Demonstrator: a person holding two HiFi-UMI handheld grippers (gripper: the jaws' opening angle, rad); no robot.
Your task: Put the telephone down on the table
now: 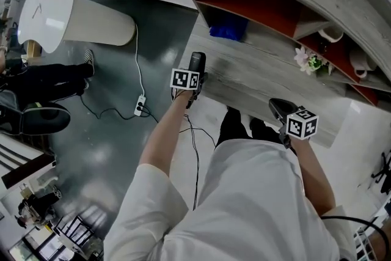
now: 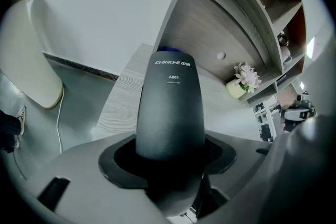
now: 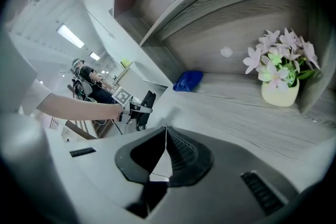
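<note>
My left gripper point(image 1: 194, 84) is shut on the black telephone handset point(image 1: 197, 63), held over the near left end of the grey wood-grain table point(image 1: 256, 73). In the left gripper view the telephone point(image 2: 170, 107) stands up between the jaws, with white print near its top end, and hides the fingertips. My right gripper point(image 1: 282, 109) hovers over the table's near edge further right. Its jaws point(image 3: 166, 129) meet at the tips with nothing between them. The right gripper view also catches the left gripper point(image 3: 130, 106) and the person's forearm at the table's edge.
A blue cloth point(image 1: 228, 28) lies at the back of the table under the shelves. A small pot of pale flowers point(image 1: 310, 61) stands at the back right, and a white cup point(image 1: 333, 33) sits on a shelf. A power strip and cable point(image 1: 140, 106) lie on the floor to the left.
</note>
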